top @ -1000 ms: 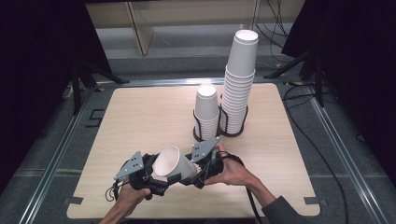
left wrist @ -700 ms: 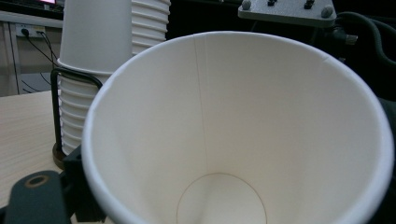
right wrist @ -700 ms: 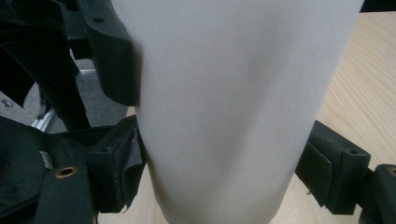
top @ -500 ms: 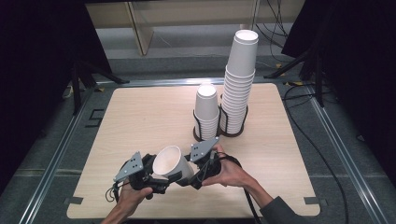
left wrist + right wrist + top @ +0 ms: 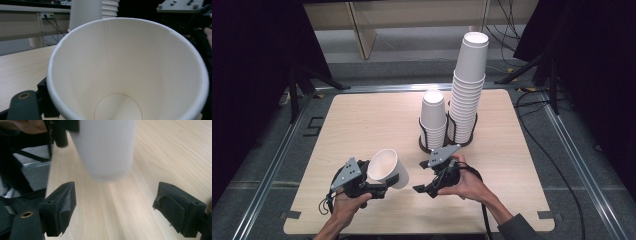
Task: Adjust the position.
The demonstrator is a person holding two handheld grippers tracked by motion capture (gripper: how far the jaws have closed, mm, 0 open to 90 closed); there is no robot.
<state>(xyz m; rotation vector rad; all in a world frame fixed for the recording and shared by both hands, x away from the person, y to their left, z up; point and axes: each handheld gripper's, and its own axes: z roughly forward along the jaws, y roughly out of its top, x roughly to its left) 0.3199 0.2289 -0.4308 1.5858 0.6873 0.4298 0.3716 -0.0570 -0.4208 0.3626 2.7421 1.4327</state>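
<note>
Seen from the high view, a person's two hands work low over a pale wooden tabletop (image 5: 362, 125). The left tongs (image 5: 384, 184) have just been closing and now pinch the wall of a single white paper cup (image 5: 387, 168), held just above the near part of the tabletop. The cup lies tilted, its long axis slanting, mouth up and toward the far left, base toward the right tongs (image 5: 424, 190), which stand apart from it. Behind them, a short cup stack (image 5: 433, 117) and a tall cup stack (image 5: 469, 87) sit in black wire holders.

From the left gripper view, the paper cup (image 5: 130, 72) opens toward the camera, rim round and undented.

From the right gripper view, the right tongs (image 5: 113, 213) gape wide with nothing between them; the cup's (image 5: 106, 150) base hangs blurred ahead.

Such a cup is probably very light, thin and easily crushed; a gentle hold on the wall near the stiffer rim seems safest.
</note>
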